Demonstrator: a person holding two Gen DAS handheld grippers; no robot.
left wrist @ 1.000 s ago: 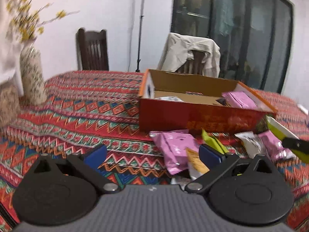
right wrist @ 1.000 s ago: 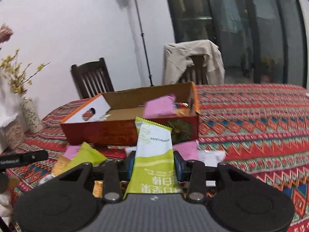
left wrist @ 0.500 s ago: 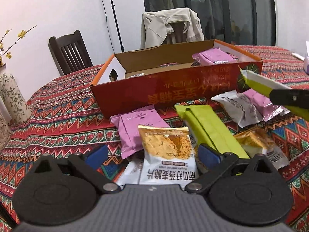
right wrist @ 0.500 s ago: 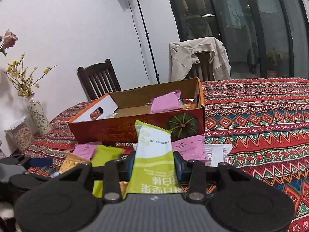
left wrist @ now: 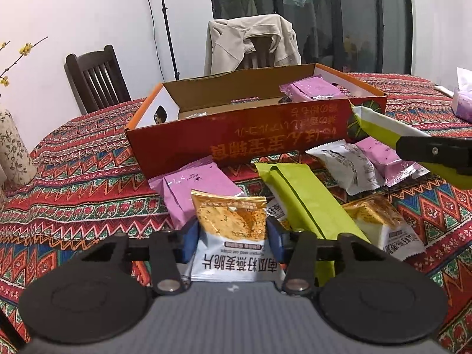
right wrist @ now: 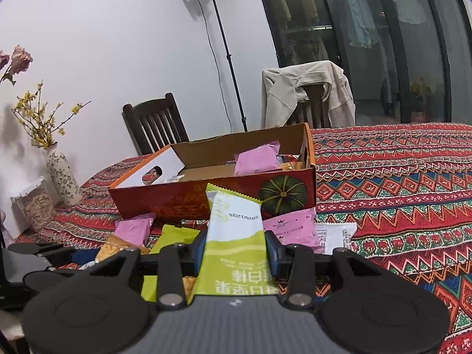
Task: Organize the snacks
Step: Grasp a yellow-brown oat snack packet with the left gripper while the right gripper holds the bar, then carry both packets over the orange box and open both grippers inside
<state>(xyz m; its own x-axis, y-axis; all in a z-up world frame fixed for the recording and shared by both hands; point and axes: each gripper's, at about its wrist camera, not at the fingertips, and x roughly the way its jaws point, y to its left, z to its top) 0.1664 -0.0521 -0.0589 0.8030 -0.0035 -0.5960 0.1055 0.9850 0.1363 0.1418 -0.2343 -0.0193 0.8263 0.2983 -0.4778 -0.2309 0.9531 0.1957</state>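
An open orange cardboard box (left wrist: 265,135) stands on the patterned tablecloth with pink packets (left wrist: 312,88) inside. In front of it lie loose snacks: a pink packet (left wrist: 191,188), a green packet (left wrist: 301,200) and others. My left gripper (left wrist: 233,242) is closing on an orange-and-white cracker packet (left wrist: 231,221), and its blue pads touch both sides of it. My right gripper (right wrist: 236,250) is shut on a green-and-white packet (right wrist: 233,221), held above the table near the box's (right wrist: 177,200) front right corner.
A flowered vase (left wrist: 13,147) and a jar (right wrist: 37,203) stand at the table's left edge. A tissue pack (left wrist: 463,100) lies far right. Two wooden chairs, one (left wrist: 253,41) draped with a beige jacket, stand behind the table beside a light stand (right wrist: 224,59).
My left gripper swung right over the loose snacks and its jaws came in from wide apart onto the cracker packet. The right gripper kept its hold and barely moved.
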